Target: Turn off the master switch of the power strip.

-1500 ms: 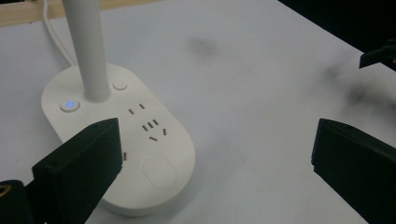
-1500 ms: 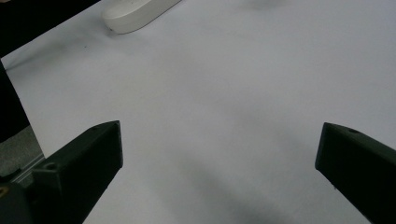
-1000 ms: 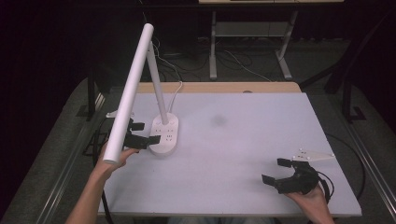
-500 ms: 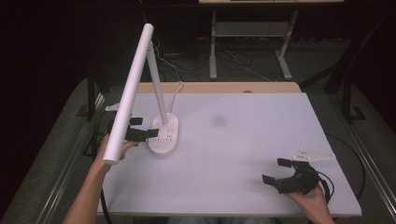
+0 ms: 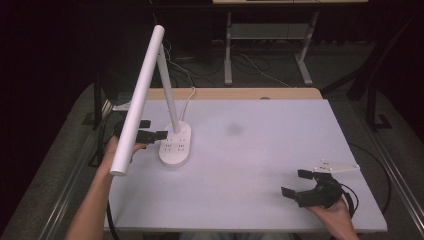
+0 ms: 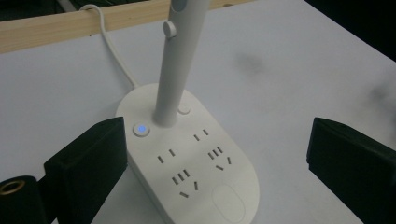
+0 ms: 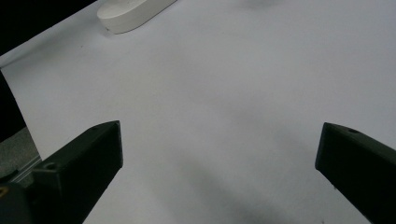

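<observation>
A white desk lamp stands on the left half of the table: an oval base (image 5: 176,146) with socket slots, a leaning stem (image 5: 169,100) and a long bar head (image 5: 139,100) reaching out toward the person. My left gripper (image 5: 152,129) is open at the base's left side. In the left gripper view (image 6: 217,154) its jaws straddle the base (image 6: 196,172), the left one close against the rim beside a blue-lit button (image 6: 141,129). The stem (image 6: 180,60) rises between them. My right gripper (image 5: 296,183) is open over bare table at the front right (image 7: 219,154).
The lamp's white cord (image 6: 114,51) runs back over the wooden strip (image 5: 240,93) at the table's far edge. The white tabletop (image 5: 260,150) has a faint dark smudge (image 5: 233,129) near its middle. Desk legs and cables lie on the floor behind.
My left gripper has slid away from the person along the base's left side, toward the stem. The right gripper has stayed put.
</observation>
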The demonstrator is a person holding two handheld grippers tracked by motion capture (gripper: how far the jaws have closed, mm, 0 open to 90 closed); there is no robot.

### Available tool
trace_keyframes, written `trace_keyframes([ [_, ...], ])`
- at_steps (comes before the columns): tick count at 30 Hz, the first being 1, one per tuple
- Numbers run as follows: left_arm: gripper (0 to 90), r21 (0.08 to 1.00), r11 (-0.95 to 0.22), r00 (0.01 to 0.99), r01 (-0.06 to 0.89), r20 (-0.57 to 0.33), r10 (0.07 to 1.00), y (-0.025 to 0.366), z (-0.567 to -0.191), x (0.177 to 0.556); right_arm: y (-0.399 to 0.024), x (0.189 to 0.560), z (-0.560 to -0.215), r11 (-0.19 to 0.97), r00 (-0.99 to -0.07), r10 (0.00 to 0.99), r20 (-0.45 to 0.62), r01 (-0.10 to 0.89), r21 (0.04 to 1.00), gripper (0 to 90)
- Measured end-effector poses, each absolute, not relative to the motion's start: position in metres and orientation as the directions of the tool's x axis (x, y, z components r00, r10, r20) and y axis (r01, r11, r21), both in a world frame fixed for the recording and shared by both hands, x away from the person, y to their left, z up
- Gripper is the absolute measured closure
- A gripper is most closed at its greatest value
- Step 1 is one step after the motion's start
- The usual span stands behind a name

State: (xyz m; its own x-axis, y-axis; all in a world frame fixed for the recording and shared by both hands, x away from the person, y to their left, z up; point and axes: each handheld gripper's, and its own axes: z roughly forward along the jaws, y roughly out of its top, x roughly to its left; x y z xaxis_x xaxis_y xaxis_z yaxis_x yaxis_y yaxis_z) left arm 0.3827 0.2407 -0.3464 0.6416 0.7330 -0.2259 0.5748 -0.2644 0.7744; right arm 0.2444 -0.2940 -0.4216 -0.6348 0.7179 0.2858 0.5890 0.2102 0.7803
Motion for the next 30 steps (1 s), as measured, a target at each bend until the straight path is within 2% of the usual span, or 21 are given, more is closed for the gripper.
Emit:
trace_keyframes([
  [9,6.4,0.761,-0.257,0.621,0.595,-0.233,0.748,0.243,-0.349,0.396,-0.297,0.244,-0.421,0.204,-0.629,0.724,0.283,0.587,0.784,0.1],
  [30,19.3,0.742,-0.23,0.572,0.629,-0.241,0.784,0.243,-0.352,0.424,-0.301,0.244,-0.421,0.191,-0.616,0.732,0.291,0.595,0.78,0.1],
])
